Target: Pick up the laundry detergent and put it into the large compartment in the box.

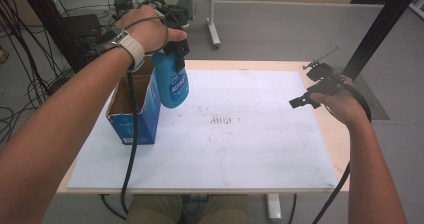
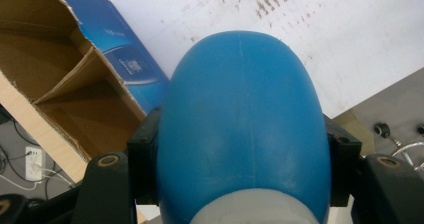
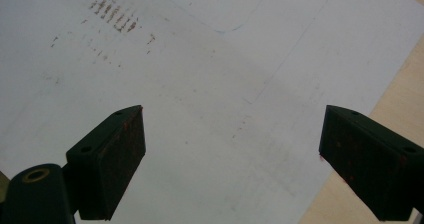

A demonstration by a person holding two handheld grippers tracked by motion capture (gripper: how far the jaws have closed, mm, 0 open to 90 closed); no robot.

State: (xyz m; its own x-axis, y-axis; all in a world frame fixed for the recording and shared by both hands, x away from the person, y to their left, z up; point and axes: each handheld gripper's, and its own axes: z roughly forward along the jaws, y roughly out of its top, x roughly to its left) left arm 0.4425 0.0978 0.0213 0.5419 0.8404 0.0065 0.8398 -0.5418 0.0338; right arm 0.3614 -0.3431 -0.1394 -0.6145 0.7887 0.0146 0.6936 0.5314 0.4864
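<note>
Gripping blue bottle (image 1: 171,82) above open compartmented box (image 1: 131,120), left gripper (image 1: 176,51)

The high view looks forward and down over the whole surface (image 1: 280,154); both gripper views look down close, sharing its brown-stained white sheet (image 3: 210,74).

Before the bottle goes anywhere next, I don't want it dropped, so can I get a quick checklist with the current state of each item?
1. Left claw clamped on the blue bottle: ok.
2. Bottle lifted off the white mat: ok.
3. Blue box upright, top open: ok.
4. Box compartments free of objects: cannot tell, partly hidden.
5. Right claw open, holding nothing, apart from the bottle: ok.
6. Bottle cap tight: cannot tell.
</note>
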